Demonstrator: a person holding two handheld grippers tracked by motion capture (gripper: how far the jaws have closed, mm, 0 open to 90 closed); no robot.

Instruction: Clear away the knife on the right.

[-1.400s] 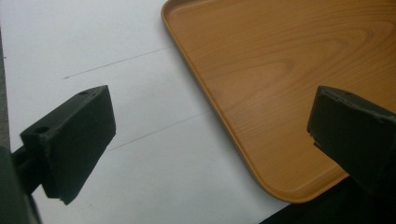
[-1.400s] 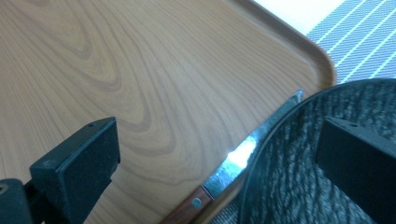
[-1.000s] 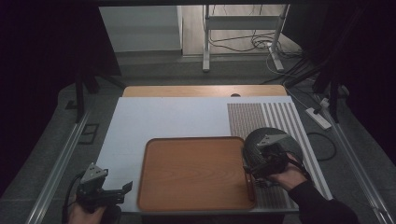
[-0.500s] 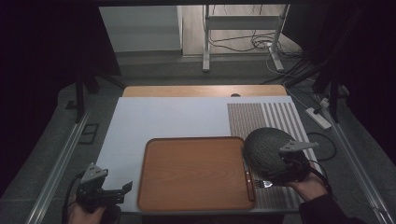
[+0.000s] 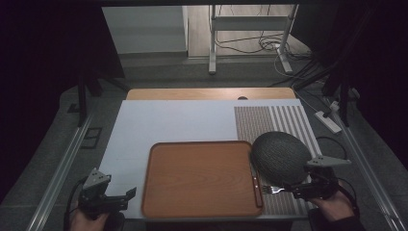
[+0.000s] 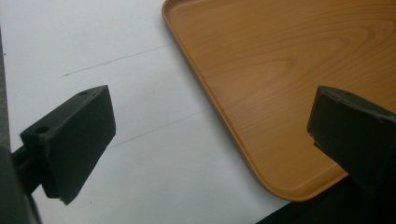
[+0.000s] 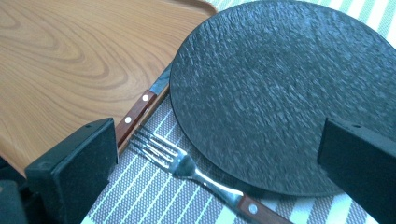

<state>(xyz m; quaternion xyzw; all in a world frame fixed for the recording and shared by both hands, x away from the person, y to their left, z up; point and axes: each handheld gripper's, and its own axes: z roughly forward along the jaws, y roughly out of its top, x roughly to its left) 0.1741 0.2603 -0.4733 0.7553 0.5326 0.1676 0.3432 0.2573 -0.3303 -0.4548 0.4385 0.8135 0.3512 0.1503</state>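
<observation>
A dark round textured plate (image 5: 280, 156) lies on a striped placemat (image 5: 269, 120) at the right, beside a wooden tray (image 5: 202, 178). A wood-handled knife (image 5: 256, 180) lies along the tray's right rim, its blade partly under the plate. A fork (image 5: 274, 189) lies at the plate's near edge, tines toward the tray. My right gripper (image 5: 297, 191) is open just near of the plate; the fork (image 7: 187, 165), the knife (image 7: 140, 107) and the plate (image 7: 289, 93) lie ahead between its jaws (image 7: 219, 154). My left gripper (image 5: 129, 195) is open at the tray's near left corner (image 6: 289, 70), holding nothing.
The white table top (image 5: 168, 120) stretches behind and left of the tray. A wooden strip (image 5: 207, 94) runs along its far edge. Beyond it are floor cables and a metal stand (image 5: 250, 29). A power strip (image 5: 327, 120) lies on the floor to the right.
My right gripper has drawn back from over the plate toward the near right, leaving the plate uncovered. The left gripper has stayed put.
</observation>
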